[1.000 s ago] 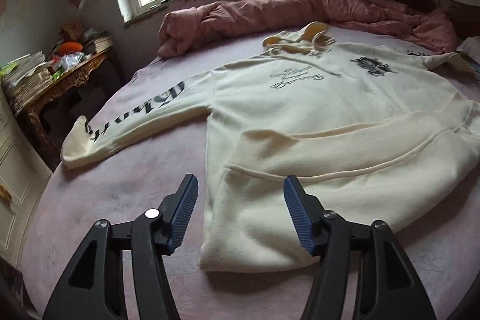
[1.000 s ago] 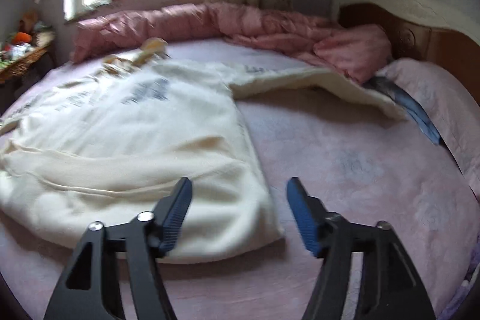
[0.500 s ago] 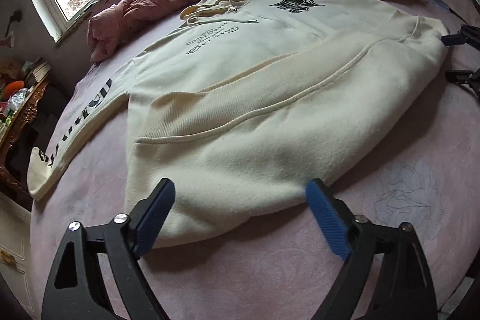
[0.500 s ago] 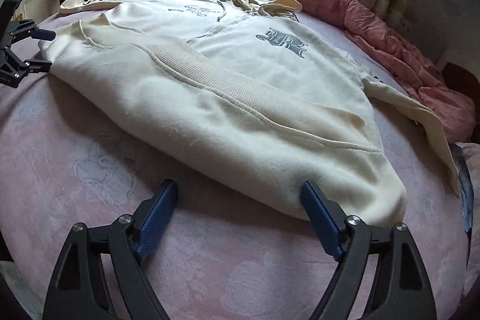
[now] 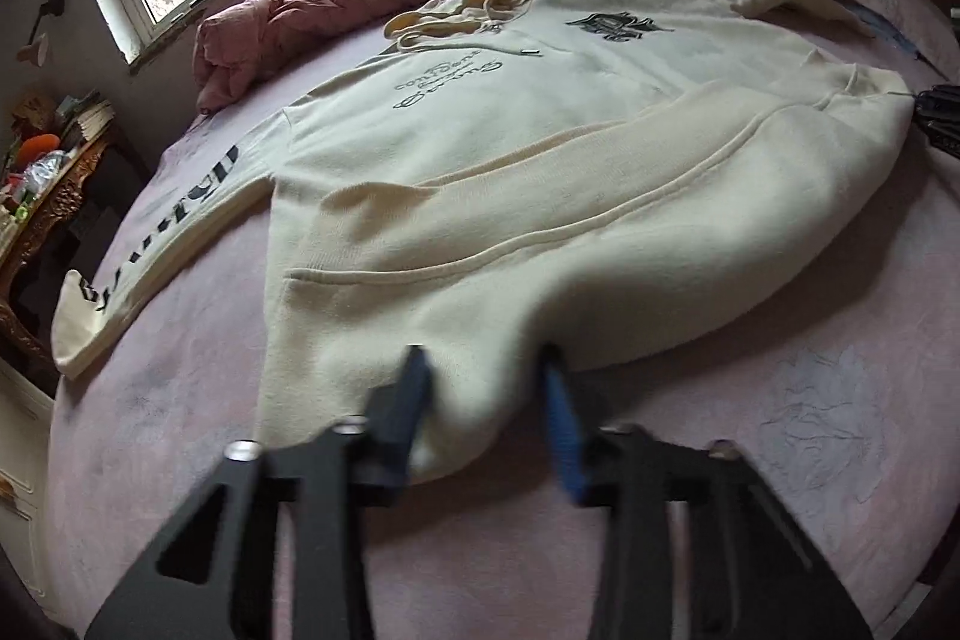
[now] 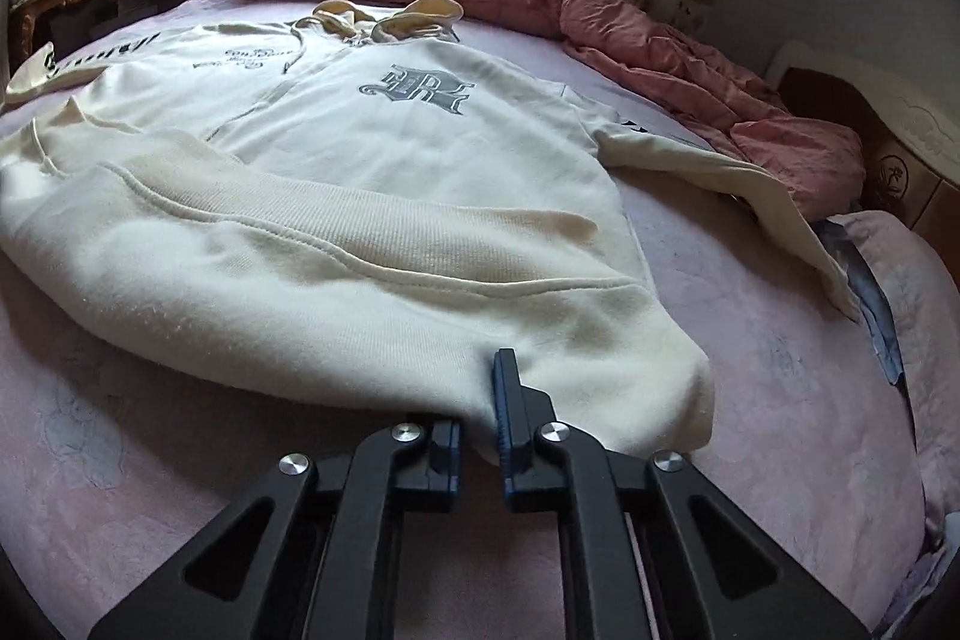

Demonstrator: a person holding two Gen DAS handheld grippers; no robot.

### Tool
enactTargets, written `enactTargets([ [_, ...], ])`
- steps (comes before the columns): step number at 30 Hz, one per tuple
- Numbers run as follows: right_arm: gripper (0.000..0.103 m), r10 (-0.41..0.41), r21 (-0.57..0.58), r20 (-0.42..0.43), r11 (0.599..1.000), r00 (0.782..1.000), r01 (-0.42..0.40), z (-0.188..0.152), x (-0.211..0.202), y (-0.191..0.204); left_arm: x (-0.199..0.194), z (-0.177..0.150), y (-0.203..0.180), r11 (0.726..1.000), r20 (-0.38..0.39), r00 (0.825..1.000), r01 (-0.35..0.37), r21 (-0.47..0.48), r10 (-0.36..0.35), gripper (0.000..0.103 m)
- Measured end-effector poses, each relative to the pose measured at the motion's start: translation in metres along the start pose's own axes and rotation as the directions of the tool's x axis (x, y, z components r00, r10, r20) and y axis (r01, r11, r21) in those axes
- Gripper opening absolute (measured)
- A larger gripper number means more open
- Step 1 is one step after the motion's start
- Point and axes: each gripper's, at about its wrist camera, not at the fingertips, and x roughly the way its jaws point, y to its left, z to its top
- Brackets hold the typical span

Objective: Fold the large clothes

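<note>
The cream hoodie (image 5: 540, 148) lies flat on the pink bed (image 5: 810, 400), chest side up. It fills the middle of both views. Its bottom part is already turned up once, so a thick soft fold runs across the low middle of each frame. The hood (image 6: 390, 19) sits at the far end, near the top of the frame, next to the crumpled pink blanket (image 6: 630, 22). One sleeve (image 5: 150, 232) stretches to the left edge in the left view. The other sleeve (image 6: 750, 196) runs to the right in the right view.

My left gripper (image 5: 483, 400) is at the bottom of its frame, over the near left corner of the fold. Its fingers are closing, with a lump of cloth between them. It looks blurry, so I cannot tell if the pinch is tight.

My right gripper (image 6: 477, 424) is at the bottom of its frame, by the near right corner. Its fingers are squeezed narrow on the edge of the fold. In the left view I see it as a small dark shape at the right edge.

To do this step well, I think both pinches must catch all the layers, not just the top one. I should lift both corners together and evenly, so the fold stays straight. I should carry it toward the hood slowly, so the sleeves do not bunch up.
</note>
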Motion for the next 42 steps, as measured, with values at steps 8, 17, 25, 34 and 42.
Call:
enactTargets([
  [8,0.006,0.047,0.027,0.033,0.998,0.998,-0.048,0.004,-0.009,-0.004,-0.012,-0.013,-0.009,0.999,0.014,1.000,-0.005,0.046,0.004,0.018],
  [17,0.008,0.032,0.017,-0.007,0.999,0.999,-0.032,0.004,-0.004,-0.005,-0.006,-0.017,-0.018,0.991,0.019,0.997,-0.077,0.111,0.076,0.090],
  [25,0.014,-0.039,0.063,-0.101,0.997,0.994,0.046,-0.003,0.007,-0.023,0.012,-0.013,0.009,0.949,0.019,0.949,-0.316,0.006,0.316,0.020],
  [34,0.008,0.045,0.168,0.014,0.985,0.999,-0.047,0.036,-0.013,-0.047,-0.019,0.036,0.062,0.960,0.116,0.989,-0.061,-0.273,0.096,0.006],
  [42,0.008,-0.045,0.183,0.013,0.982,0.999,0.042,0.128,0.032,-0.053,0.023,0.106,0.088,0.955,0.063,0.984,-0.148,-0.256,0.169,0.006],
])
